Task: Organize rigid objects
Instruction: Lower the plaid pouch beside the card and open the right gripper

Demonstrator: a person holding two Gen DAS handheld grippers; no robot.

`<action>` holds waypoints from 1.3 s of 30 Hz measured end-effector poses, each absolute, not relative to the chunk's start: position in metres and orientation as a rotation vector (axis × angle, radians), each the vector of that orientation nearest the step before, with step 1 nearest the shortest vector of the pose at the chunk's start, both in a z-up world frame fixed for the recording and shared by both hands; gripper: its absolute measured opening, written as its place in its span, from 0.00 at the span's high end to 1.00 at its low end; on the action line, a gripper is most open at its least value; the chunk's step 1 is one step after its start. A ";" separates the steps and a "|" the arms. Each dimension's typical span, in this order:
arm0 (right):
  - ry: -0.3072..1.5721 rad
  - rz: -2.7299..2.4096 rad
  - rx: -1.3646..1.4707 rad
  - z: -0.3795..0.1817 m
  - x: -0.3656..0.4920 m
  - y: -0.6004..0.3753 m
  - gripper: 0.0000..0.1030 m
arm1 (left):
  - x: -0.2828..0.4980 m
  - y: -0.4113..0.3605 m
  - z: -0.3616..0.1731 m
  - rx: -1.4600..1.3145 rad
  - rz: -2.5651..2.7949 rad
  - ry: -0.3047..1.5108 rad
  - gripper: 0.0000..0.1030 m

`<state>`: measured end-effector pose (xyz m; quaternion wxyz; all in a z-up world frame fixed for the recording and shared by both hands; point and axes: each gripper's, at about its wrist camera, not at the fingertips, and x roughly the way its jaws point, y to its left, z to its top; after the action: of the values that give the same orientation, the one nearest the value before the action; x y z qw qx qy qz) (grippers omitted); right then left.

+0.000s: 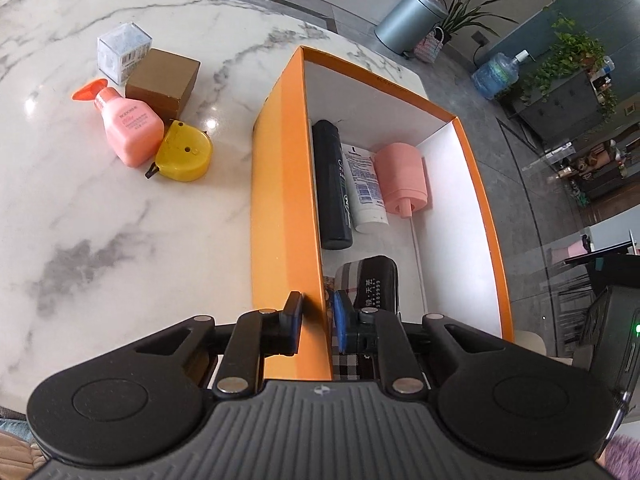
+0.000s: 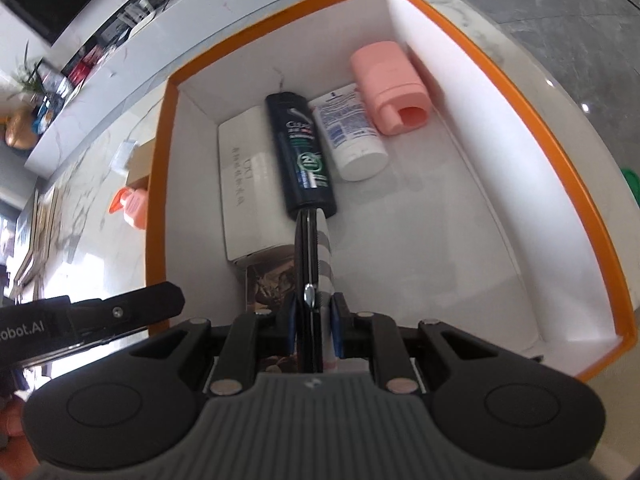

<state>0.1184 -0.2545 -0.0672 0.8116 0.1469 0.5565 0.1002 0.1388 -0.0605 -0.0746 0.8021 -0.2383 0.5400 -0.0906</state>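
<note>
Two jaws clamped flat on a slim black-and-plaid case [image 2: 310, 280], its long axis running straight ahead from the right gripper [image 2: 314, 326], over the orange box [image 2: 552, 140] floor. Just beyond its tip, black shampoo bottle [image 2: 302, 152], white tube [image 2: 350, 132], pink dispenser [image 2: 390, 86] lying parallel. Left gripper [image 1: 318, 320] pinching the box's near wall. Outside on the marble counter [image 1: 100, 220]: pink bottle [image 1: 128, 126], yellow tape measure [image 1: 184, 152].

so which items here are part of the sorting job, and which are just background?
Job:
orange box, gripped at its wall by the left gripper
black bottle, white tube, pink dispenser, white carton in it
case in the right gripper
pink bottle, yellow tape measure, brown box, clear box on the table

Background:
bin, water jug, plants
</note>
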 end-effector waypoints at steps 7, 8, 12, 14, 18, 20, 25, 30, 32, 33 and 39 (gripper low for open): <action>1.272 0.215 0.181 -0.070 0.142 -0.258 0.84 | 0.140 -0.052 -0.079 -0.558 -0.217 1.166 0.82; 1.284 0.213 0.164 -0.072 0.143 -0.258 0.84 | 0.141 -0.052 -0.080 -0.566 -0.218 1.169 0.82; 1.332 0.282 0.231 -0.083 0.143 -0.252 0.84 | 0.144 -0.051 -0.081 -0.570 -0.221 1.179 0.82; 1.297 0.309 0.188 -0.083 0.141 -0.244 0.83 | 0.145 -0.050 -0.082 -0.568 -0.227 1.183 0.82; 1.311 0.346 0.178 -0.085 0.148 -0.245 0.83 | 0.147 -0.050 -0.082 -0.571 -0.233 1.187 0.82; 1.349 0.342 0.153 -0.087 0.153 -0.246 0.78 | 0.147 -0.050 -0.083 -0.568 -0.233 1.189 0.82; 1.383 0.273 0.072 -0.091 0.157 -0.249 0.69 | 0.148 -0.051 -0.083 -0.564 -0.236 1.194 0.82; 1.405 0.198 0.100 -0.100 0.162 -0.245 0.61 | 0.148 -0.050 -0.083 -0.565 -0.237 1.195 0.82; 1.397 0.184 0.116 -0.101 0.163 -0.243 0.59 | 0.148 -0.051 -0.083 -0.566 -0.236 1.195 0.82; 1.392 0.181 0.111 -0.102 0.164 -0.241 0.59 | 0.148 -0.051 -0.083 -0.564 -0.236 1.195 0.82; 1.416 0.166 0.094 -0.105 0.166 -0.236 0.51 | 0.146 -0.050 -0.082 -0.562 -0.233 1.196 0.82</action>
<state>0.1656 -0.2364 -0.1051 0.7555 0.0431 0.6493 0.0762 0.1461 -0.0499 -0.0822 0.7833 -0.2603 0.5541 -0.1080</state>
